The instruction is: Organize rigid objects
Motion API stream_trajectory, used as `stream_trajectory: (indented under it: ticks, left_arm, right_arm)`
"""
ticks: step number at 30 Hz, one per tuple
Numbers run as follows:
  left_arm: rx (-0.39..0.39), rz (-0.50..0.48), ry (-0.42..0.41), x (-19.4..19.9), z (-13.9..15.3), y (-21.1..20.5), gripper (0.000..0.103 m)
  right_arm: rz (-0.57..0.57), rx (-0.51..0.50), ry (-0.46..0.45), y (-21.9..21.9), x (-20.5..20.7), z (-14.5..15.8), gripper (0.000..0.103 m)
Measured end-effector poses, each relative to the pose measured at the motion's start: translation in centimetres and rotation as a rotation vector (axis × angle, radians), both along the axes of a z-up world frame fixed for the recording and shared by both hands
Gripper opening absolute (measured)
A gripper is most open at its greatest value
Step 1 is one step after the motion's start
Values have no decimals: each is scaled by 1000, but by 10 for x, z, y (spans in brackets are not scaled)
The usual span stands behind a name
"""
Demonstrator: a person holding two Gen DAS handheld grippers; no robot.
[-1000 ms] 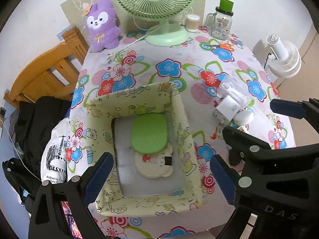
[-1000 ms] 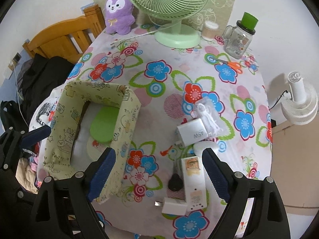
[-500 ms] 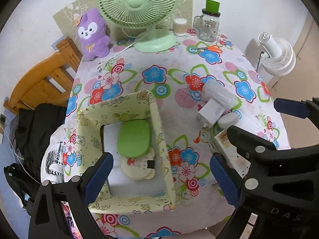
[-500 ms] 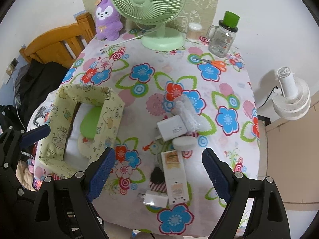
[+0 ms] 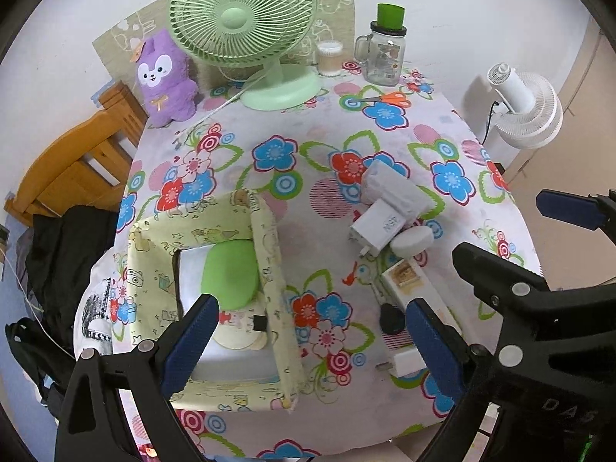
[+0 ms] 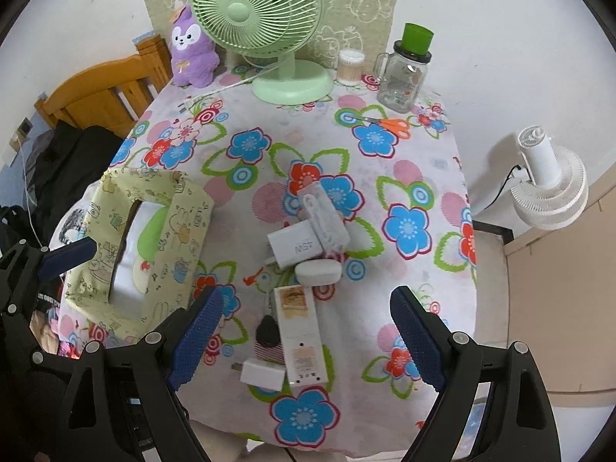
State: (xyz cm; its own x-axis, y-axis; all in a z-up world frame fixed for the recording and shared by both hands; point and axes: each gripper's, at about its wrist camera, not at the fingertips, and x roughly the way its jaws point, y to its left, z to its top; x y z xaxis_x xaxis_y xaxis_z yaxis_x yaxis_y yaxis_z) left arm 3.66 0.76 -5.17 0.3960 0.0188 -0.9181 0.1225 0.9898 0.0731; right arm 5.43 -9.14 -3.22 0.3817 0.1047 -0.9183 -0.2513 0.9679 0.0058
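Observation:
My left gripper (image 5: 312, 346) hangs open and empty over the near right corner of the yellow fabric box (image 5: 265, 269). A green case (image 5: 231, 273) and a round cream item (image 5: 238, 331) lie inside the box. My right gripper (image 6: 308, 338) is open above a long white box (image 6: 298, 327), touching nothing. Beside that box lie a black item (image 6: 268, 331) and a small white plug (image 6: 261, 375). Further back are a white charger (image 6: 296, 244), a white oval case (image 6: 318, 271) and a clear bag with a white cable (image 6: 323, 215).
At the back of the flowered table stand a green fan (image 6: 269, 11), a purple plush (image 6: 190, 50), a jar with a green lid (image 6: 404, 73) and a swab pot (image 6: 349, 65). Orange scissors (image 6: 392, 125) lie near them. A wooden chair (image 5: 77, 158) stands left, a white fan (image 6: 550, 188) right.
Both grippers have drawn back and a little upward from the table, so more of it shows. The box has slid left in the left wrist view. Jaws stay open.

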Motion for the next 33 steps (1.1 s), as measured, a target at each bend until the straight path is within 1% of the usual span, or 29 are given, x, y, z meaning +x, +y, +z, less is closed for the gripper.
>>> stream_trajectory:
  ticks: [6, 13, 19, 22, 26, 33]
  left_arm:
    - [-6, 8, 2, -1, -2, -14, 99]
    - [-36, 27, -5, -5, -3, -26, 99]
    - [-43, 45, -3, -7, -6, -37, 99]
    - [-57, 53, 0, -7, -9, -40, 99]
    - [-46, 52, 3, -9, -16, -48, 99]
    - [-59, 72, 20, -13, -31, -55, 99]
  right_arm:
    - [5, 12, 5, -16, -1, -2, 90]
    - [5, 11, -2, -31, -2, -4, 90]
    - [6, 62, 13, -45, -3, -11, 90]
    - [1, 47, -21, -51, -4, -13, 90]
    - [32, 25, -48, -55, -7, -18, 90]
    - [79, 6, -56, -60, -9, -28, 90]
